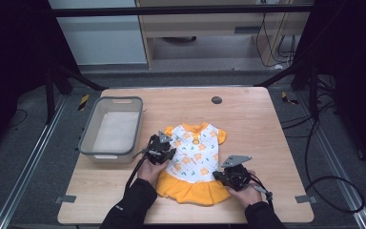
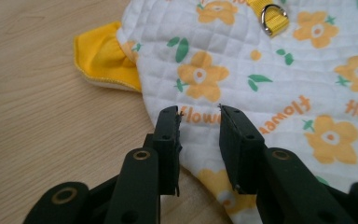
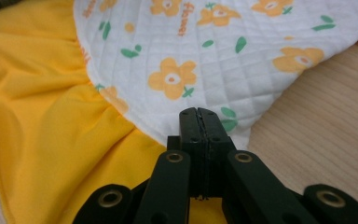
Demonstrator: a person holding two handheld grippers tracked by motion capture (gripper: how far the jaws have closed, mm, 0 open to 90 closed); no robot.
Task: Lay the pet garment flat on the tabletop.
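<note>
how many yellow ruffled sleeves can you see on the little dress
2. One sleeve at the dress's upper left beside the left gripper, the other sleeve at its upper right. None looks hidden.

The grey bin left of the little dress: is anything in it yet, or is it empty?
Empty. The high view looks straight into the grey bin and shows bare floor; the dress lies on the table beside it.

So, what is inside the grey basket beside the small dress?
The grey basket holds nothing that can be seen: the high view shows its pale bare floor. Only the strip of floor just behind its near wall is covered from view.
</note>
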